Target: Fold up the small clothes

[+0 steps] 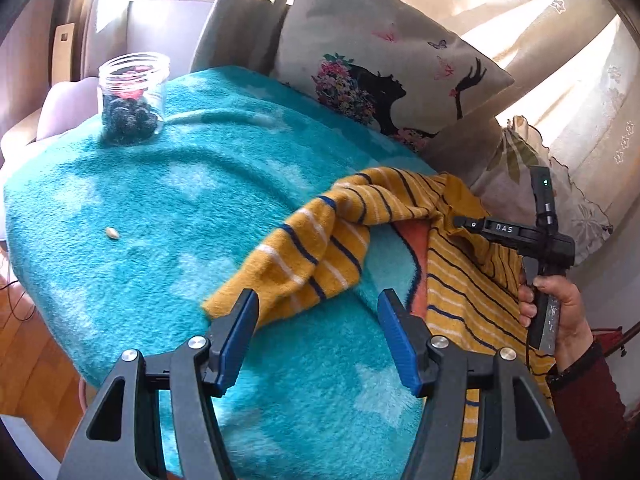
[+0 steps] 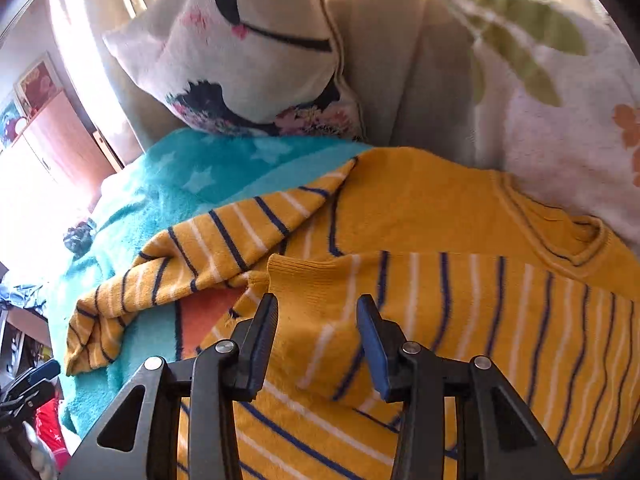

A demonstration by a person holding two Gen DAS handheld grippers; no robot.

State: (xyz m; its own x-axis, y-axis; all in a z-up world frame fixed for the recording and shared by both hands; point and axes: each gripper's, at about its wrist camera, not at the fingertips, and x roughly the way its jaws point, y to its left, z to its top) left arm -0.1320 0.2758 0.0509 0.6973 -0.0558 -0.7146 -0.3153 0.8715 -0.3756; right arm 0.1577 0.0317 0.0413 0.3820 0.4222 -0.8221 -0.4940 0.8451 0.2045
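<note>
Both claws, left (image 1: 318,336) and right (image 2: 317,344), are held apart over the sweater (image 2: 440,280), apparently so its sleeve (image 1: 304,256) can be folded.

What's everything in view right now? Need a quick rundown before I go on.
striped sweater: one, mustard yellow with navy and white stripes, spread on the blanket, one sleeve lying out to the left
blanket: one, teal with pale stars, covering the surface
printed cushion: one, cream with a black silhouette and flowers, propped behind the blanket
leaf-print cushion: one, white with green leaves, right of the first
jar: one, clear, dark contents, far left on the blanket
small scrap: one, pale, on the blanket's left side
left tool: open, over the sleeve's cuff
right tool: open, over the sweater's folded part
right hand: gripping its tool's handle
</note>
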